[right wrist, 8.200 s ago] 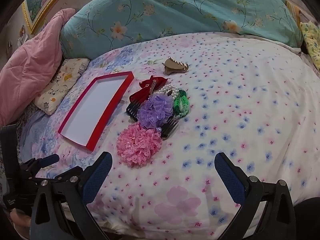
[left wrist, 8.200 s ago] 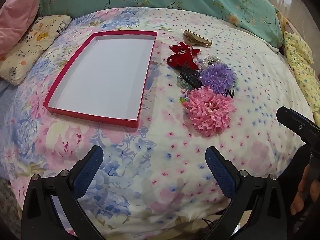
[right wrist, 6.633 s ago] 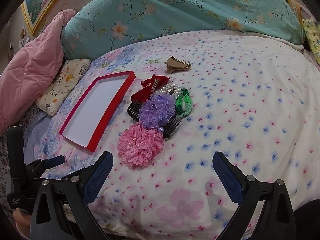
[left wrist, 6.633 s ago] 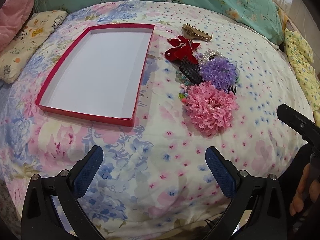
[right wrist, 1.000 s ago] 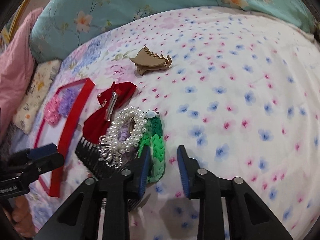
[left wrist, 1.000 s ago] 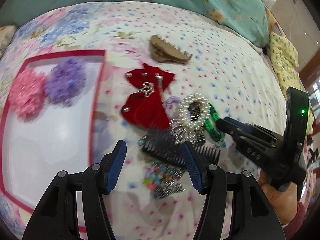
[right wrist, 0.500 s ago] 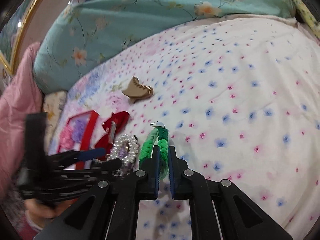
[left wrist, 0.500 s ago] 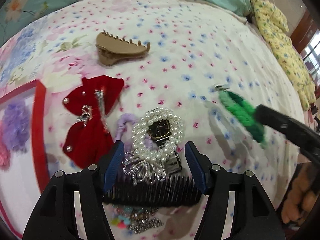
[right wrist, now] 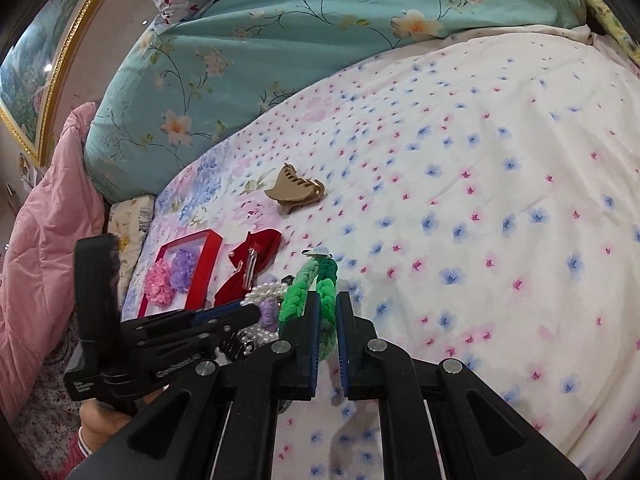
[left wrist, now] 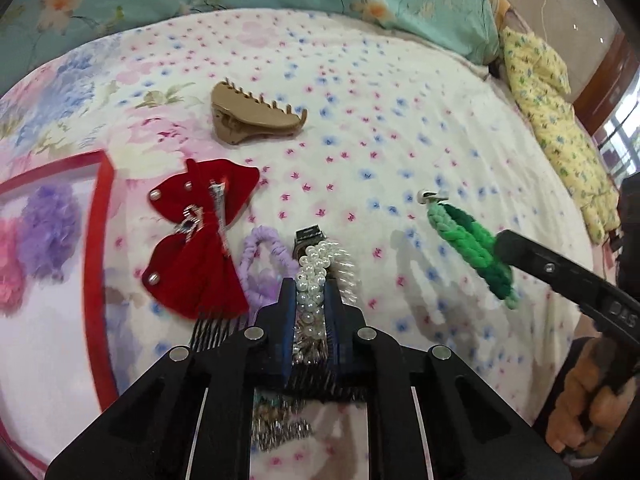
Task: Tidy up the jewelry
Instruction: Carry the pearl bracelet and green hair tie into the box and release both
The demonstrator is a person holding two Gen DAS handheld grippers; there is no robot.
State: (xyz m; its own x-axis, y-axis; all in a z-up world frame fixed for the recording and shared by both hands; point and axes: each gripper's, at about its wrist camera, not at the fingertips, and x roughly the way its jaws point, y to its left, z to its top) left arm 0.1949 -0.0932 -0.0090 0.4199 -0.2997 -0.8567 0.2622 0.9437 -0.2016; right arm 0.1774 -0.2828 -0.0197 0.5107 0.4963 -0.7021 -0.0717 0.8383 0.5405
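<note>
My left gripper (left wrist: 311,286) is shut on a pearl bracelet (left wrist: 320,264) that lies over a black comb (left wrist: 216,326) and a lilac hair tie (left wrist: 262,256). My right gripper (right wrist: 324,300) is shut on a green braided bracelet (right wrist: 308,284) and holds it above the bedspread; it also shows in the left wrist view (left wrist: 468,240). The red-rimmed white box (left wrist: 94,240) at the left holds a purple (left wrist: 50,224) and a pink scrunchie (left wrist: 10,264). A red bow clip (left wrist: 200,236) lies beside the box. A tan claw clip (left wrist: 254,120) lies further back.
A floral bedspread (right wrist: 500,200) covers the bed. A teal pillow (right wrist: 320,40) lies at the back, a pink quilt (right wrist: 52,208) at the left, a yellow pillow (left wrist: 560,120) at the right. Beaded jewelry (left wrist: 280,428) lies under my left gripper.
My left gripper has closed on the pearl bracelet. My right gripper still holds the green bracelet, lifted off the pile.
</note>
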